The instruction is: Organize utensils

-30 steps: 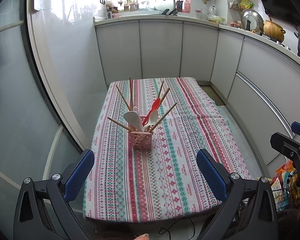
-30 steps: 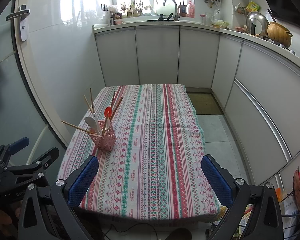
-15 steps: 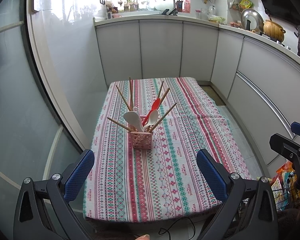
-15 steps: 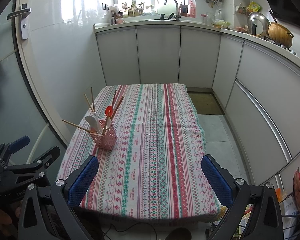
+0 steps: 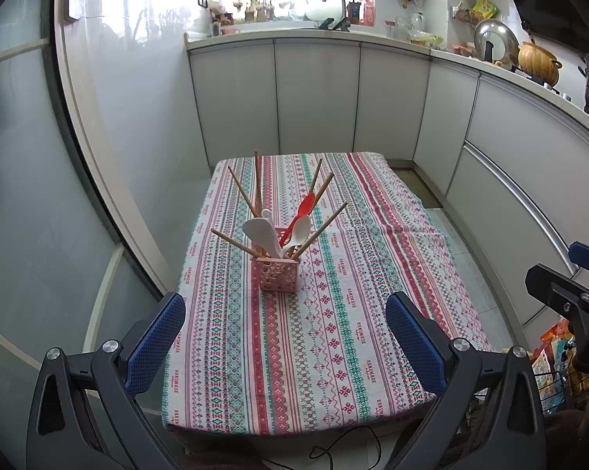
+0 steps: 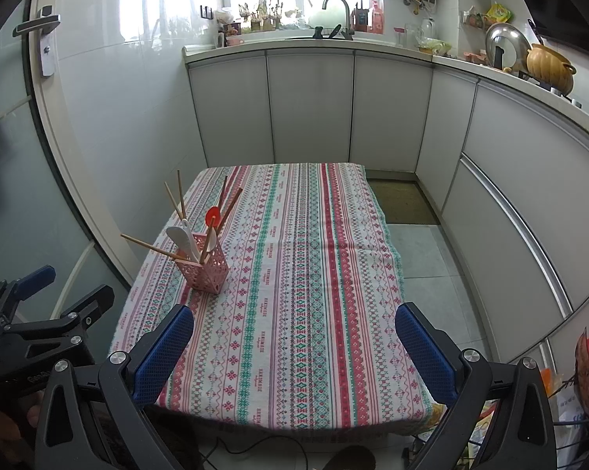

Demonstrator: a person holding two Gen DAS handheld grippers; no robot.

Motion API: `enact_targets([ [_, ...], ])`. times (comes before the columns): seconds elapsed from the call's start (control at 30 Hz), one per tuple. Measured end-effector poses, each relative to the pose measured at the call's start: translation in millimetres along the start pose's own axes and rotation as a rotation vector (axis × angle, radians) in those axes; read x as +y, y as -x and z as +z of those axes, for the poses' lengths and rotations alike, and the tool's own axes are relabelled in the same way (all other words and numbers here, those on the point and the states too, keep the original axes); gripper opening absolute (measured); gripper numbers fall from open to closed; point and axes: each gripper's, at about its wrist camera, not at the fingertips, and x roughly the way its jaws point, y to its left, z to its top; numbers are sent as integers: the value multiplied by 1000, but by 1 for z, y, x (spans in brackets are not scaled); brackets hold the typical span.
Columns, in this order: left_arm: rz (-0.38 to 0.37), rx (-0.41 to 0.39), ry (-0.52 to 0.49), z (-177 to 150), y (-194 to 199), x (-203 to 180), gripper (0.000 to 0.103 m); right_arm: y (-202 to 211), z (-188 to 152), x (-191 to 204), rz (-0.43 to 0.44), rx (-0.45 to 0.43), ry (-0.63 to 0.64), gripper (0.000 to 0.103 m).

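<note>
A pink perforated holder (image 5: 276, 274) (image 6: 205, 270) stands upright on the striped tablecloth (image 5: 333, 337) (image 6: 302, 274), left of the table's middle. Out of it fan several wooden chopsticks (image 5: 242, 192), a red spoon (image 5: 304, 209) (image 6: 212, 216) and white spoons (image 5: 257, 232) (image 6: 184, 239). My left gripper (image 5: 285, 335) hangs open before the table's near edge, well short of the holder, nothing between its blue pads. My right gripper (image 6: 294, 346) is open too, over the near edge, to the right of the holder.
White kitchen cabinets (image 6: 310, 105) wrap the back and right side, with a sink tap (image 6: 335, 4) and pots (image 6: 549, 64) on the counter. A glass door (image 5: 20, 196) is at the left. Bags (image 6: 584, 384) lie on the floor at the right.
</note>
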Motion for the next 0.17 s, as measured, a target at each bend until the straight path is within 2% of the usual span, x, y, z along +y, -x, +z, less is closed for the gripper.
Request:
enact_targets([
  [0.17, -4, 4, 0, 0, -1, 0, 103, 0, 0, 0, -1, -1, -1, 103],
])
